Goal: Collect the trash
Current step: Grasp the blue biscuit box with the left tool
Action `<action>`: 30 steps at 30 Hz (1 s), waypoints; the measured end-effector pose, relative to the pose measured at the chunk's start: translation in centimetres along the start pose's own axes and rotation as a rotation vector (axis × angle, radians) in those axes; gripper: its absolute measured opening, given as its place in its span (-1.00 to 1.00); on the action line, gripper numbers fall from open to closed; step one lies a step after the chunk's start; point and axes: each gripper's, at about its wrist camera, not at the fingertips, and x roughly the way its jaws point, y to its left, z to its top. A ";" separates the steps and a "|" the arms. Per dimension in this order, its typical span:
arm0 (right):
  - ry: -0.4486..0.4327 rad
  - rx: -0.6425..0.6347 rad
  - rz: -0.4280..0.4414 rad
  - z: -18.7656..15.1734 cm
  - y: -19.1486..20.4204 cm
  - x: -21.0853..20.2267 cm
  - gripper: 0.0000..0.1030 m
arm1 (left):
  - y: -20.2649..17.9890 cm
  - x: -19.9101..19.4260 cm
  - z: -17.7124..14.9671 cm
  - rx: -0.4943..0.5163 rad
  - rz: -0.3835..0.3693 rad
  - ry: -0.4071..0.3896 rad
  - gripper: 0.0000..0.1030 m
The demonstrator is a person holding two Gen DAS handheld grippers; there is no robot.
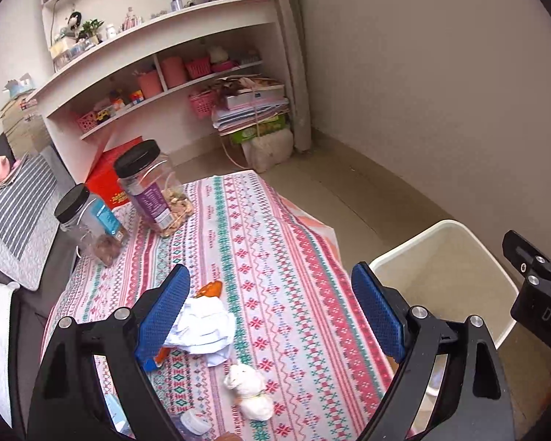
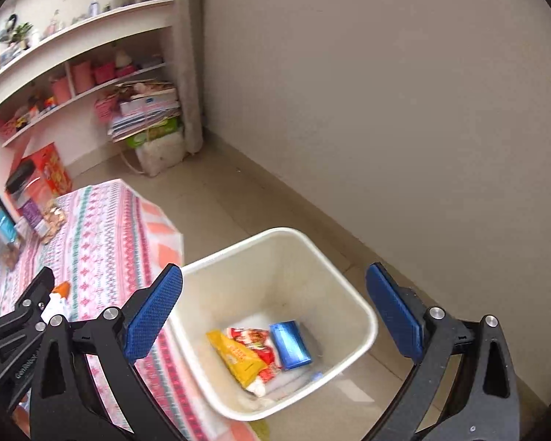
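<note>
Overhead, the left hand-held gripper [image 1: 270, 308] hung with its blue pads spread wide and nothing between them. It was above the near part of the surface [image 1: 297, 257], which was covered by a patterned pink, green and white cloth. Crumpled white paper [image 1: 204, 325] lay just under and beside its left pad, with an orange wrapper [image 1: 210, 289] touching the paper's far side. A small white plush toy [image 1: 249, 391] sat nearer the near edge, close to a white bottle cap [image 1: 194, 422].

Toward the far left corner stood two clear jars with black lids: the larger jar [image 1: 154, 187] with a purple label and nuts inside, and the smaller jar [image 1: 88, 224] with a blue label, slightly apart from each other. Between them and the paper the cloth lay open. A striped grey cushion [image 1: 18, 217] lay off the left edge.

The right hand-held gripper [image 2: 273, 310] was likewise wide open and empty, poised over the white bin [image 2: 356, 301] on the floor just off the surface's right edge. In the bin lay a yellow wrapper [image 2: 238, 360], a red-and-white packet [image 2: 255, 341] and a blue packet [image 2: 290, 343], touching one another. The tiled floor [image 2: 238, 198] ran clear from the bin to the wall; white shelves [image 1: 158, 25] and a stack of books [image 1: 253, 110] stood well beyond the far edge.
</note>
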 end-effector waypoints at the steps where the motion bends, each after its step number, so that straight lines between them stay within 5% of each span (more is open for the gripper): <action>1: 0.006 -0.003 0.012 -0.1 0.7 0.0 0.86 | 0.7 -0.1 -0.5 -0.005 0.010 0.003 0.69; 19: 0.099 -0.139 0.174 -1.4 12.1 1.3 0.86 | 13.6 4.4 -3.0 -0.200 0.122 0.210 0.69; 23: 0.118 -0.178 0.206 -1.6 14.4 1.5 0.86 | 16.6 7.2 -4.3 -0.231 0.185 0.322 0.69; 30: 0.185 -0.192 0.253 -1.7 16.5 2.8 0.86 | 22.4 12.9 -7.8 -0.436 0.147 0.545 0.68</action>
